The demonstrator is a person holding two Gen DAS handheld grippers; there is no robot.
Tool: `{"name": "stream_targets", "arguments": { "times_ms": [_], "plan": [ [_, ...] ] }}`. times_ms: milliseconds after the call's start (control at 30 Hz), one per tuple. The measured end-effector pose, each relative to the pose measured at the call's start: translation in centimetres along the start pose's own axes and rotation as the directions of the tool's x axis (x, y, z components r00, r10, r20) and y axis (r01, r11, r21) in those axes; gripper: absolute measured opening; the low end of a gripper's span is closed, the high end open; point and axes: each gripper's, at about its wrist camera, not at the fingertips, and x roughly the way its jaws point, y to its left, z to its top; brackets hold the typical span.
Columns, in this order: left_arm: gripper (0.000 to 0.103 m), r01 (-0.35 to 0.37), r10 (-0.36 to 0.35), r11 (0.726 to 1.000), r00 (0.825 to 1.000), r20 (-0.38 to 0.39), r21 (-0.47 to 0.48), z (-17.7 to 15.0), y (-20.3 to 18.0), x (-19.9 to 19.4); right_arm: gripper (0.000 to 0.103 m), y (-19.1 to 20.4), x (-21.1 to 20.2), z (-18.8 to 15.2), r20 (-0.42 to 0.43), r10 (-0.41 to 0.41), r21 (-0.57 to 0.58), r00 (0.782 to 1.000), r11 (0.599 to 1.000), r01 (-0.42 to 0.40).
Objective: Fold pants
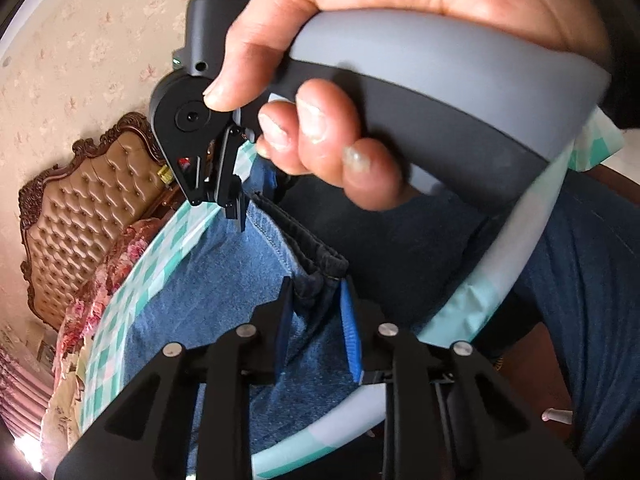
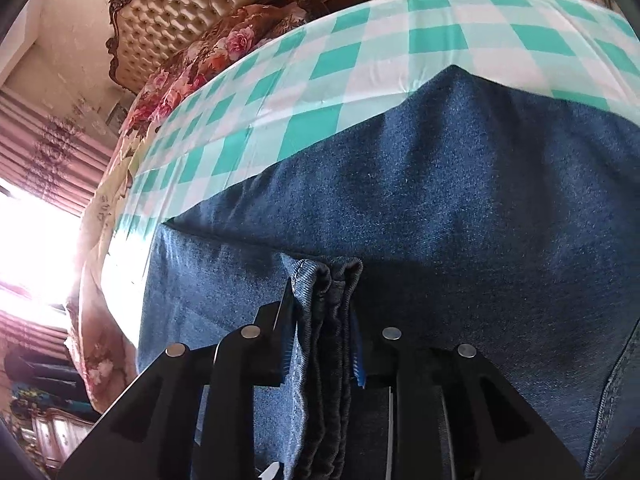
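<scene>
Blue denim pants lie folded on the table with the green and white checked cloth. In the right wrist view my right gripper is shut on a bunch of stacked denim hems, which fills the gap between its fingers. In the left wrist view my left gripper pinches the dark waistband corner between its blue pads, above lighter denim. A hand holds the right gripper further along the same waistband edge, its tips down at the cloth.
The round table edge curves close beside the person's leg in dark jeans. Behind the table stand a tufted brown headboard and a floral quilt. A bright window glares at the left.
</scene>
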Motion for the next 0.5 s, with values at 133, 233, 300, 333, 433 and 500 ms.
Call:
{"name": "stream_targets", "arguments": {
  "times_ms": [133, 233, 300, 333, 433, 500],
  "plan": [
    [0.020, -0.003, 0.003, 1.000, 1.000, 0.002, 0.003, 0.1, -0.1, 0.0, 0.018, 0.6, -0.5, -0.1, 0.022, -0.019, -0.020, 1.000, 1.000, 0.019],
    [0.017, -0.010, 0.010, 1.000, 1.000, 0.008, -0.009, 0.1, 0.0, -0.5, 0.017, 1.2, -1.1, -0.2, 0.046, -0.035, -0.045, 0.998, 0.998, 0.038],
    [0.017, -0.016, 0.016, 1.000, 1.000, 0.007, -0.015, 0.1, 0.0, -0.7, 0.017, 1.4, -1.2, -0.3, 0.051, -0.040, -0.056, 0.998, 0.998, 0.043],
    [0.017, -0.016, 0.016, 1.000, 1.000, 0.001, -0.013, 0.1, -0.1, -0.6, 0.017, 1.2, -1.0, -0.3, 0.043, -0.048, -0.059, 0.998, 0.997, 0.051],
    [0.018, -0.010, 0.010, 1.000, 1.000, -0.016, -0.011, -0.2, -0.7, 0.0, 0.017, 0.6, 0.2, -0.4, 0.023, -0.067, -0.068, 0.998, 0.995, 0.068],
    [0.020, -0.009, 0.009, 1.000, 1.000, -0.024, -0.019, 0.0, -0.6, 0.0, 0.016, 0.6, 0.1, -0.5, 0.030, -0.074, -0.080, 0.997, 0.994, 0.076]
  ]
}}
